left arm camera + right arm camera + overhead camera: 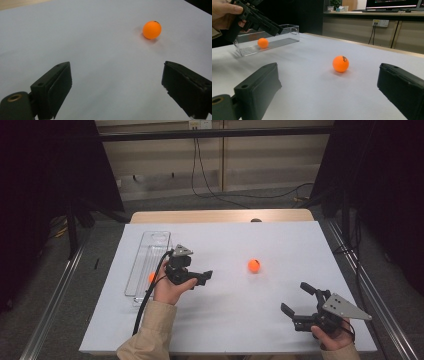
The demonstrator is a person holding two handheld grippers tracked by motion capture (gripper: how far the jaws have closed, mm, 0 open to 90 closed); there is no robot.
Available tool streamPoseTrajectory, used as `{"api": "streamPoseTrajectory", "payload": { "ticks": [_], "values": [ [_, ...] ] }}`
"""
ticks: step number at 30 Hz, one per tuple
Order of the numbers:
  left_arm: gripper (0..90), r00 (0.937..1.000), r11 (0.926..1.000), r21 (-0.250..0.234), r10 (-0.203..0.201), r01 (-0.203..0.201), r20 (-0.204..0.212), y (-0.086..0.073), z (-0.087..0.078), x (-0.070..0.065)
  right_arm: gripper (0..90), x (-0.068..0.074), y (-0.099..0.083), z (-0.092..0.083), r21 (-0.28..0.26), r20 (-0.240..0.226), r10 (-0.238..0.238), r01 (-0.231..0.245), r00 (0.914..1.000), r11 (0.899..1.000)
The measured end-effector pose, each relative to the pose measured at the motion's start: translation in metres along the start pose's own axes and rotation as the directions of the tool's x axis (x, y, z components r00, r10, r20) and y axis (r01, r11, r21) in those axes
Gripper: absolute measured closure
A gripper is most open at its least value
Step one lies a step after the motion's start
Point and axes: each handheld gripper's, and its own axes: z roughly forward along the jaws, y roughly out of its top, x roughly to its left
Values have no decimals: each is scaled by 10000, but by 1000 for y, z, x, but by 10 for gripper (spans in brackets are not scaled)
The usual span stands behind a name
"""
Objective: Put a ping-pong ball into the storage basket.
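A smooth, round orange ball [254, 265] rests on the matte white desk [225, 320], mid-surface, apart from both tools. The left tool [205, 276] hovers level beside a clear plastic tray [145, 251], jaws spread, empty. The right tool [296, 299] rests low, jaws spread. The right gripper view reveals a second ball [263, 42] inside the tray.

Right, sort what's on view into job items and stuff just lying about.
Job in hand:
- loose orange ball on the white table
- clear tray, already holding a second orange ball
- left hand-held gripper, open
- right hand-held gripper, open

Lying about:
- black cables on the floor
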Motion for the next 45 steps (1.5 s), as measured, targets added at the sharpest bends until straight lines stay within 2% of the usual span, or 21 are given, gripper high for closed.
{"api": "streamPoseTrajectory", "payload": {
  "ticks": [9, 17, 23, 28, 31, 45],
  "values": [
    [94, 9997, 9999, 34, 118, -118, 194, 2, 9, -7, 38, -1, 0, 0, -7, -20, -62, 62, 10000, 10000],
    [94, 9984, 9987, 181, 461, -467, 337, 3, 19, -14, 38, -1, 0, 0, 13, -10, -60, 60, 10000, 10000],
    [92, 9977, 9988, 116, 460, -466, 500, 4, 22, -18, 38, -1, 0, 0, 9, -27, -30, 30, 10000, 10000],
    [92, 9971, 9979, 150, 624, -631, 441, 4, 24, -19, 38, 0, 0, 0, 10, -55, -19, 19, 10000, 10000],
    [92, 9971, 9983, 142, 552, -560, 522, 4, 26, -21, 38, 0, 0, 0, 5, -48, -11, 11, 10000, 10000],
    [91, 9955, 9967, 245, 761, -776, 559, 3, 36, -29, 38, -1, 1, 3, -3, -107, -68, 68, 9999, 10000]
  ]
}}
